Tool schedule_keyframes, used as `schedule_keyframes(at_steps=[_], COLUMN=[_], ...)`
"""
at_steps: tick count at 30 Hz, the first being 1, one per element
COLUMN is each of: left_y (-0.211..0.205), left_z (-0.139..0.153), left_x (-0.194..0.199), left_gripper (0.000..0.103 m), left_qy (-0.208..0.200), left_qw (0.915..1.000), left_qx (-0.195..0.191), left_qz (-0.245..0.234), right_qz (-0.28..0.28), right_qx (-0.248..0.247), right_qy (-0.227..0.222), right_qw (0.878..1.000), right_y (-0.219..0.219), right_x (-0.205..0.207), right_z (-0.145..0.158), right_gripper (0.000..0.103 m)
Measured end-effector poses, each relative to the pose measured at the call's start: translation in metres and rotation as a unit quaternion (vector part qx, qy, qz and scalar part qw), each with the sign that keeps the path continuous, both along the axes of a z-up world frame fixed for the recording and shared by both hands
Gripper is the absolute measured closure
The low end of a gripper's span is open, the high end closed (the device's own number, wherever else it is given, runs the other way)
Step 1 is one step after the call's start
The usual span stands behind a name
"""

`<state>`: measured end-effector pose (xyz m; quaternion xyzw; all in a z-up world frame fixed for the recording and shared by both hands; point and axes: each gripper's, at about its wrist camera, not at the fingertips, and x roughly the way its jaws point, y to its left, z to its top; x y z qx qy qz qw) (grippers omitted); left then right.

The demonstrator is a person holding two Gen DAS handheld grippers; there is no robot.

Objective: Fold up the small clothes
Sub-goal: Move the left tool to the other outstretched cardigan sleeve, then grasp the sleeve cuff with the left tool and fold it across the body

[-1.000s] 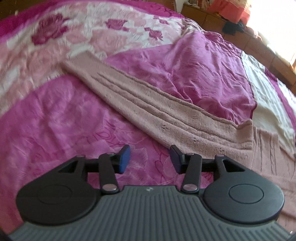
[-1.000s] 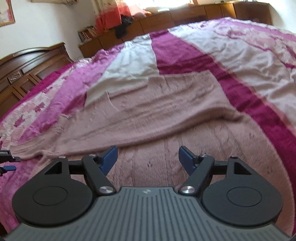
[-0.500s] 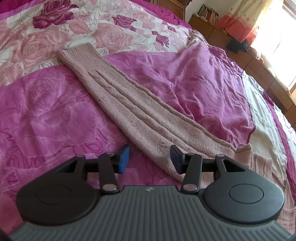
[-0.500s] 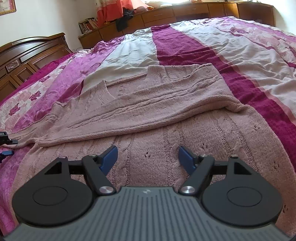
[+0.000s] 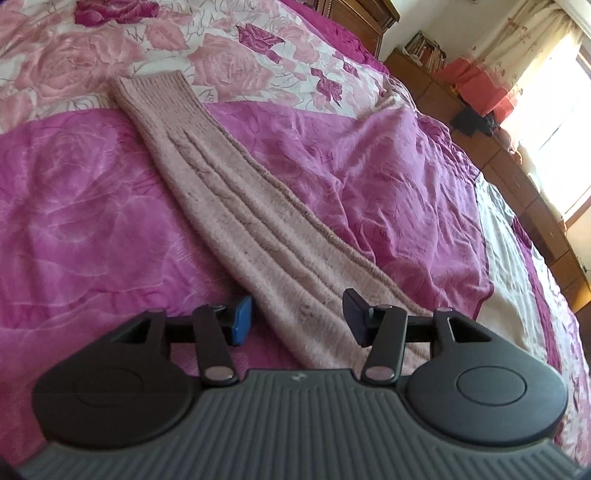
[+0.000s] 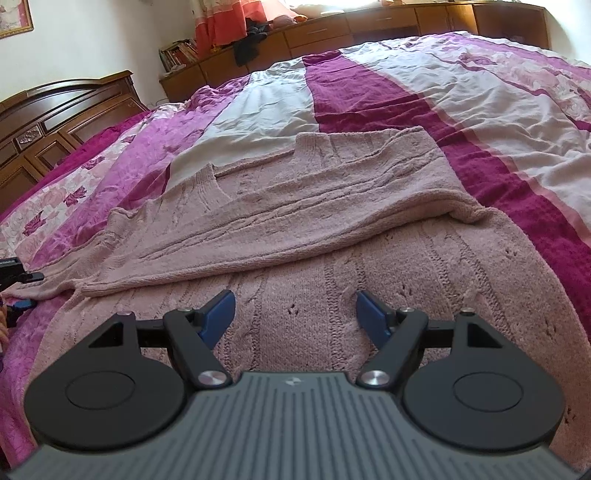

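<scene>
A pink knitted sweater lies flat on a bed covered by a magenta, white and rose-patterned blanket. In the right wrist view its body fills the near half of the frame, and one sleeve is folded across the chest, running from the right shoulder down toward the lower left. The ribbed neckline faces the far side of the bed. The right gripper hangs just above the sweater's cable-knit body with its jaws spread wide and nothing between them. In the left wrist view the other sleeve stretches out straight across the magenta part of the blanket, its ribbed cuff lying at the edge of the rose print, far from the camera. The left gripper is released too, its blue fingers parted on either side of the sleeve's near end, close over the knit; whether they touch it cannot be told. At the left edge of the right wrist view a small part of the left gripper shows beside the sweater. A dark wooden headboard and low wooden cabinets stand behind the bed, with an orange-and-cream curtain at the window.
</scene>
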<state>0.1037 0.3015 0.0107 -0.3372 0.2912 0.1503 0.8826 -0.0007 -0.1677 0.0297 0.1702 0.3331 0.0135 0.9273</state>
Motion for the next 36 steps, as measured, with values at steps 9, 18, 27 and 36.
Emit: schedule_keyframes(at_steps=[9,18,27,36], left_y=[-0.017,-0.053,-0.128,-0.221], left_z=[0.024,0.085,0.133,0.139], left_x=[0.009,-0.002,-0.001,0.007], left_gripper=[0.095,0.095,0.095,0.095], left_qy=[-0.026,-0.092,-0.165,-0.190], left_qw=[0.9924,0.9788,0.9661,0.9478], left_qx=[0.119,0.178,0.166,0.155], left_qz=[-0.014,-0.042,-0.109,-0.204], right_qz=[-0.015,-0.026,-0.033,-0.044], right_qx=[0.008,0.023,0.034,0.045], right_qy=[-0.009,-0.020,-0.027,-0.035], right_qw=[1.000,0.999,0.998,0.997], right_y=[-0.014,-0.028,-0.038,-0.052], right_x=[-0.005,-0.011,-0.017,-0.022], right_z=[0.005,0.007,0.008,0.009], right_gripper=[0.024,0.024,0.024,0.024])
